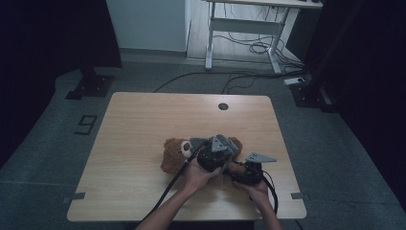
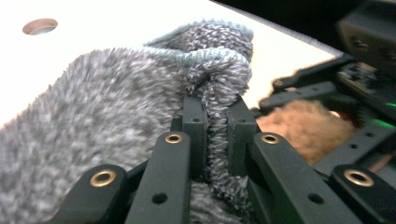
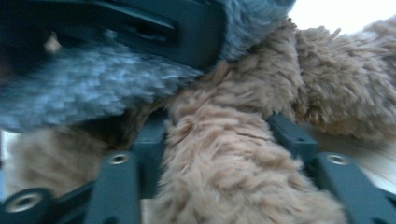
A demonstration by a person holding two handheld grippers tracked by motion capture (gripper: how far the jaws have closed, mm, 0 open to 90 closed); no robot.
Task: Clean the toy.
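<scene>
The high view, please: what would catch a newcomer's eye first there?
A brown teddy bear lies near the front middle of the wooden table, with both hand-held grippers crowded over it. The left gripper pinches a fold of fluffy grey cloth; the right gripper straddles a furry brown limb.

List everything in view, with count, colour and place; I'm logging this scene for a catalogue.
teddy bear: one, brown, lying on the table's near middle.
fuzzy garment: one, grey, on the bear; its edge is pinched.
table: one, light wood, centre, with a round hole near its far edge.
desk frame: one, white, beyond the table, cables under it.
floor marker "9": one, dark, left of the table.
left claw: one, black, shut on the garment's edge.
right claw: one, black, around a brown limb of the bear.
hands: two, at the near edge.
</scene>
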